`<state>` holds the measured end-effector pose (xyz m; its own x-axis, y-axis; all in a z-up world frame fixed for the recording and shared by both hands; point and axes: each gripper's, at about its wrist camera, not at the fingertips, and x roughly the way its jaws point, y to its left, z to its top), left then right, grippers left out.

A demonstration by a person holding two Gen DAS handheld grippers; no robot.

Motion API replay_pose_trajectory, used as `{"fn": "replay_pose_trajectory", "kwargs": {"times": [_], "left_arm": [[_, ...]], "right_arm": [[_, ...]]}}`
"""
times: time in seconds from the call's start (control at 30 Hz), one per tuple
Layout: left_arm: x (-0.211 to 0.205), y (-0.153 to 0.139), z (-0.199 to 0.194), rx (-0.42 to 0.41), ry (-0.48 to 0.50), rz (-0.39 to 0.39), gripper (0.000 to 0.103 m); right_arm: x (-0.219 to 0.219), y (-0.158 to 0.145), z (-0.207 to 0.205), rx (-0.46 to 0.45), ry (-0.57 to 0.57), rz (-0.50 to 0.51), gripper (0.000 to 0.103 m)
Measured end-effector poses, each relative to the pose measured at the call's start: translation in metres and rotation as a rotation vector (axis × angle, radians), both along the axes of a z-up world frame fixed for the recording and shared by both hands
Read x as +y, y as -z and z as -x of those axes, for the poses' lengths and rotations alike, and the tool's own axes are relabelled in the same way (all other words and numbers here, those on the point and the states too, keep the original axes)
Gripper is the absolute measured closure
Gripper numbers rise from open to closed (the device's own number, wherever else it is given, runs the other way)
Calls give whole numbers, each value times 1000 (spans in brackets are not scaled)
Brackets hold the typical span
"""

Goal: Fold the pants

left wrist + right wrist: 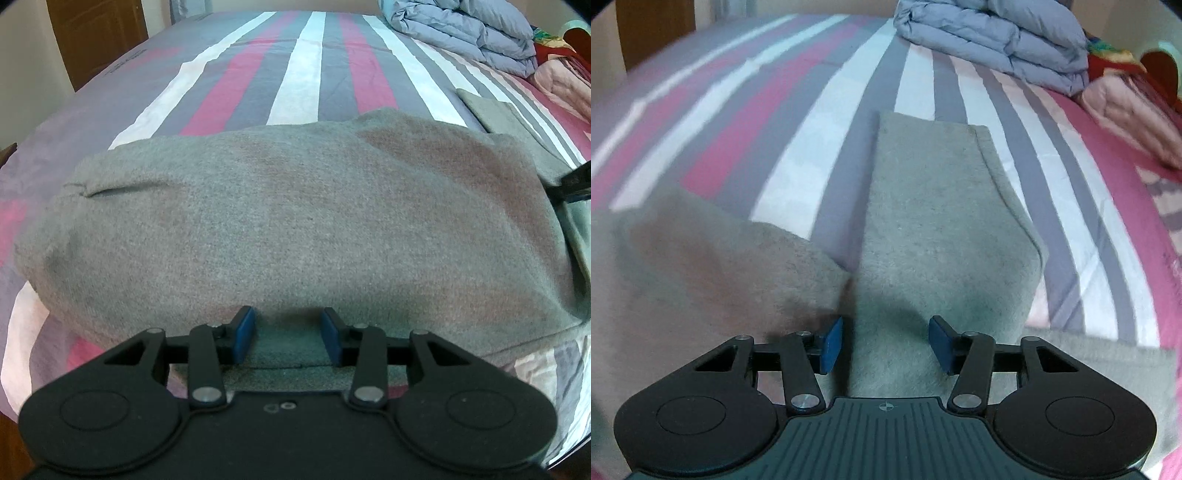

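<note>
A: What fills the frame?

B: A bed under a striped sheet [314, 74] of pink, grey and white. Its near edge is hidden behind the gripper bodies in both views.

A: And the pants?

B: The grey pants [295, 221] lie on that sheet, close to the near edge. From the left wrist the broad upper part spreads across nearly the whole width, with a pocket slit at its left. Its lower edge is covered by the tool, and its right side runs out of view. From the right wrist one leg [931, 206] stretches away flat, its hem square and visible; more grey cloth lies to either side, blurred, and I can't tell how it joins up.

A: Further back?

B: A folded blue-grey quilt [993, 40], cut off at the top, and beside it a pink bundle [1134, 118], only partly in view. A brown door [99, 37] at upper left.

A: The tools?

B: The left gripper [288, 338] has its blue pads [243, 336] spread, grey fabric showing between them, nothing pinched. The right gripper [886, 343] is likewise released, jaws wide over the leg.
</note>
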<state>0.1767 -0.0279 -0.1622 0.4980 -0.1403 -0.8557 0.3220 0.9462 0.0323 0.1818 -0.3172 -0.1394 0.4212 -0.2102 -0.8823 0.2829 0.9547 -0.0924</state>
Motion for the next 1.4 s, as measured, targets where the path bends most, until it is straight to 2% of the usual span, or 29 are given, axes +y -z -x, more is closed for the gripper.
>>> {"fn": "replay_pose_trajectory", "kwargs": {"times": [0.03, 0.13, 0.2, 0.3, 0.4, 0.5, 0.6, 0.63, 0.67, 0.77, 0.8, 0.87, 0.9, 0.93, 1.03, 1.13, 1.23, 1.4], "left_arm": [[0, 0, 0, 0, 0, 1, 71], [-1, 0, 1, -5, 3, -4, 71], [-2, 0, 1, -6, 3, -6, 71], [-1, -1, 1, -3, 2, -1, 71], [-1, 0, 1, -5, 4, -2, 71], [-3, -1, 1, -6, 9, -10, 71], [-4, -1, 0, 0, 10, -15, 71], [-4, -1, -1, 1, 9, -17, 71], [-4, -2, -1, 3, 7, -17, 71], [-6, -1, -2, 2, 2, -23, 71], [-7, -1, -2, 0, 0, -25, 70], [-8, -1, -1, -3, 0, -28, 70], [-8, -1, -1, -3, -1, -26, 70], [-7, -1, -1, -1, -2, -22, 70], [-7, -1, -1, -2, 0, -21, 70], [-6, -1, -1, -2, -3, -17, 70], [-6, -1, 0, -4, -5, -16, 70], [-6, 0, 0, -2, -13, -9, 69]], "right_arm": [[-5, 2, 0, 4, 10, -2, 99], [-22, -2, 12, -33, 54, -20, 99], [-30, -16, 27, -81, 78, -36, 99], [-46, -50, 69, -208, 134, -98, 99], [-66, -67, 122, -285, 231, -191, 99], [-83, -47, 177, -280, 360, -270, 99], [-98, 9, 202, -148, 452, -318, 99], [-100, 19, 202, -123, 455, -342, 99], [-100, 21, 202, -119, 439, -343, 99], [-91, -1, 205, -144, 363, -274, 97], [-88, -11, 205, -156, 323, -242, 92], [-81, -26, 201, -173, 247, -167, 73], [-76, -32, 199, -187, 216, -142, 49], [-71, -36, 192, -193, 188, -127, 31], [-61, -44, 180, -218, 101, -105, 30], [-46, -41, 146, -192, -27, -23, 30], [-37, -23, 112, -147, -122, -8, 30], [-8, 13, 67, -60, -306, 144, 32]]}}
